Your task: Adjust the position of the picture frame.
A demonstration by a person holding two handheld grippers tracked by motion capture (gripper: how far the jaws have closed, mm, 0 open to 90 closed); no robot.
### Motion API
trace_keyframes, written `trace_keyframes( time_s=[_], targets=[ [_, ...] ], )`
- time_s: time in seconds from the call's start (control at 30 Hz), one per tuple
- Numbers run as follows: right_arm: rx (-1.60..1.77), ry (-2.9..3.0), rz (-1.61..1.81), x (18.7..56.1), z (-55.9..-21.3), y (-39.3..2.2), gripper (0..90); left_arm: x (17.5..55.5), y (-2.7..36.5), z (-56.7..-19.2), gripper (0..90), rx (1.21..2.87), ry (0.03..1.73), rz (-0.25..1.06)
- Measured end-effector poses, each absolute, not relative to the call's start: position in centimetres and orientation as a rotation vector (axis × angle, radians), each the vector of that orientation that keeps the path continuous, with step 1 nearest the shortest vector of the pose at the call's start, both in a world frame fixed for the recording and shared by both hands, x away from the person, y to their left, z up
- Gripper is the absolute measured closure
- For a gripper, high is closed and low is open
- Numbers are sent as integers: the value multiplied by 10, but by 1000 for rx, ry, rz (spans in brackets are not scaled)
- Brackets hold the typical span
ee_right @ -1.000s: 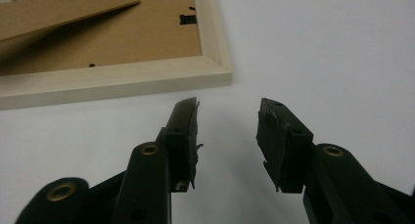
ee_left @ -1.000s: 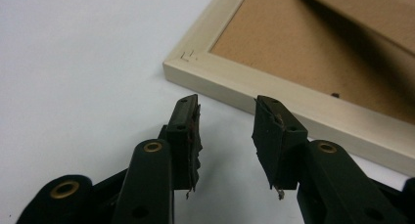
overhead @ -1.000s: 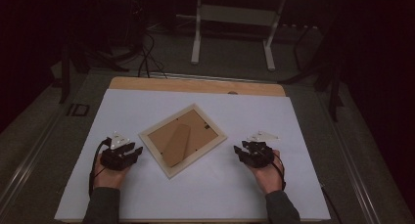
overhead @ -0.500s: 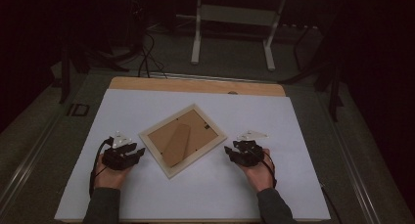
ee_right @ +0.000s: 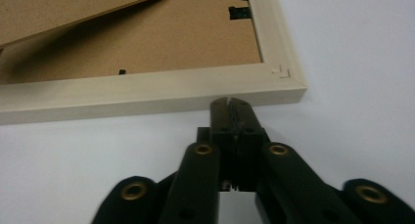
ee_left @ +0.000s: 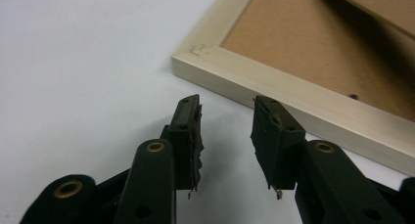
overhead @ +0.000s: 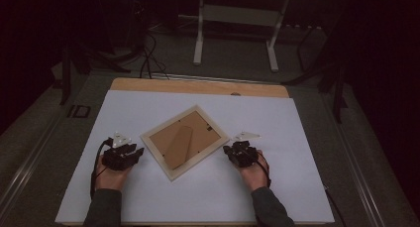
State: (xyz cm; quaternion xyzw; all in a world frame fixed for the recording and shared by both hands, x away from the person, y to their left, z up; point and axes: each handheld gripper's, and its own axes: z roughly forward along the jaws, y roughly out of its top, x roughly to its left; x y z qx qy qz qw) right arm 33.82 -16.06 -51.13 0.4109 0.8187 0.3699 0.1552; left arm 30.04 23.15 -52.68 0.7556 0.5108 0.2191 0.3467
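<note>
Between left gripper [overhead: 132, 151] (jaws part-open, empty) & right gripper [overhead: 228, 150] (jaws closed, empty): picture frame [overhead: 184, 140], face-down, light, rigid, prob. fragile; grip wood rim, not backing.

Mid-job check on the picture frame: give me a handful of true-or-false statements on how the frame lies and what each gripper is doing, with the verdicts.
1. The picture frame lies back side up on the white sheet. True.
2. The right gripper has its jaws wide open. False: they are pressed together, with nothing between them.
3. The left gripper grips the frame's edge. False: its jaws stand apart on the sheet, just short of the frame, holding nothing.
4. The brown stand flap on the frame's back is in sight. True.
5. The right gripper's closed tip is at the frame's outer edge near a corner. True; whether it touches is hard to tell.
</note>
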Motion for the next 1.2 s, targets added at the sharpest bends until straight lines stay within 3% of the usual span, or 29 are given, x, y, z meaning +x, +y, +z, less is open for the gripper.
trace_keyframes(
  time_s=[0.4, 0.6, 1.2],
  targets=[
    [1199, 2312, 1033, 354, -510, -157, 900, 303, 224, -530, 782, 1982, 1336, 531],
    [1216, 2279, 1015, 367, -508, -162, 900, 303, 216, -532, 895, 2018, 1312, 511],
    [1277, 2232, 1000, 395, -509, -166, 900, 305, 207, -534, 900, 2051, 1310, 508]
  ],
)
